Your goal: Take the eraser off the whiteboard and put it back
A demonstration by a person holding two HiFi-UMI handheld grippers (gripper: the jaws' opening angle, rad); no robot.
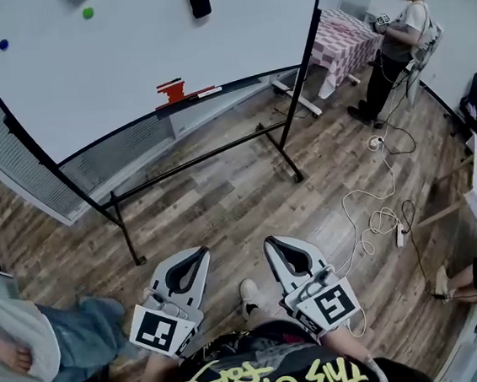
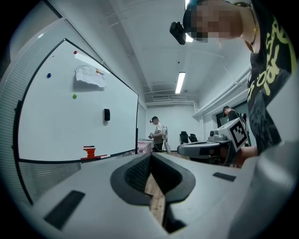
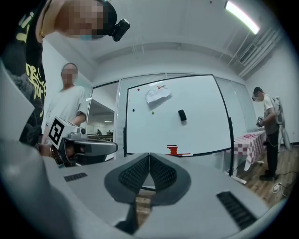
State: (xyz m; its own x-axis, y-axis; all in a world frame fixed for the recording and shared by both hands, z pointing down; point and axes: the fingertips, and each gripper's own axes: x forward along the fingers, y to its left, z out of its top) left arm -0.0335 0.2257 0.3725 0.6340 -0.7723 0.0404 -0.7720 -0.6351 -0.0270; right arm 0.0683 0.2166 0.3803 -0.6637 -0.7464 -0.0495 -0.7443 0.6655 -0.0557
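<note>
Bottom centre, left gripper [image 1: 198,255] and right gripper [image 1: 275,244] are hovering shut and empty, open wood floor [image 1: 222,200] stretching up to the whiteboard [image 1: 124,66] and its eraser [image 1: 198,0].

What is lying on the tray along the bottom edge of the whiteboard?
On the tray stands a red object, with a thin pale stick, perhaps a marker, beside it. The red object is too small to identify.

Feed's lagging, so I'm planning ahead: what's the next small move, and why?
Probably walk closer, raising the right gripper toward the eraser: it sits high on the whiteboard, far off. That gripper and the left gripper are shut, empty.
</note>
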